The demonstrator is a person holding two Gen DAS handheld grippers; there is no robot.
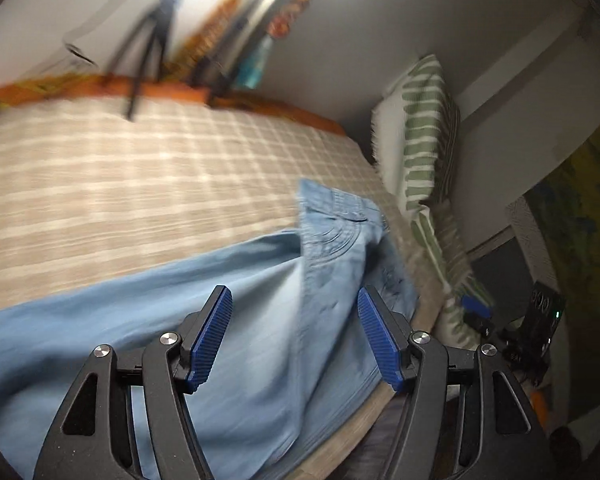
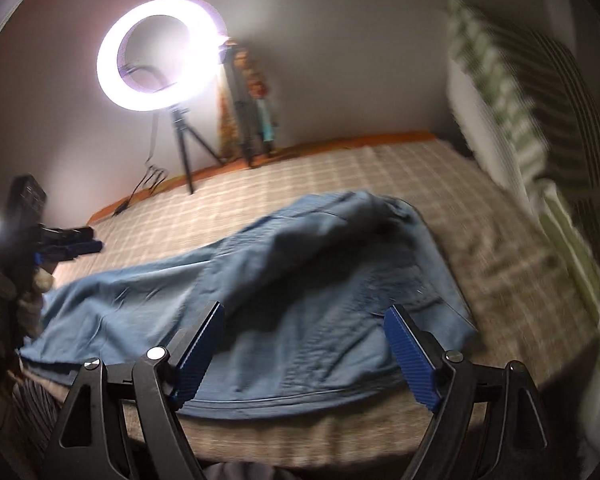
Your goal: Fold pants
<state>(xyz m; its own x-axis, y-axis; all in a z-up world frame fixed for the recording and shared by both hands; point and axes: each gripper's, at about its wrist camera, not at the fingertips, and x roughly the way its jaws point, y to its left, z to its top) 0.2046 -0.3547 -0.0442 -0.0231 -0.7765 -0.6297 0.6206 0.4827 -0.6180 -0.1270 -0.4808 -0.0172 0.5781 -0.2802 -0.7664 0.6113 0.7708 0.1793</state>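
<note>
Checked bed [image 2: 380,168] bearing light-blue pants [image 2: 300,280], spread along its near edge beside a striped pillow [image 1: 424,128]. Left gripper [image 1: 296,336] and right gripper [image 2: 306,344]: both spread wide above the fabric, holding nothing.

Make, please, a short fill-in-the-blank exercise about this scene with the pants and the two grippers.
1. The pants lying on the checked bed cover are light ____ in colour.
2. Both the left gripper and the right gripper have their jaws ____, holding nothing.
3. The bright lamp on a tripod by the wall has the shape of a ____.
4. The pillow standing against the wall has white and ____ stripes.

Missing words: blue; open; ring; green
</note>
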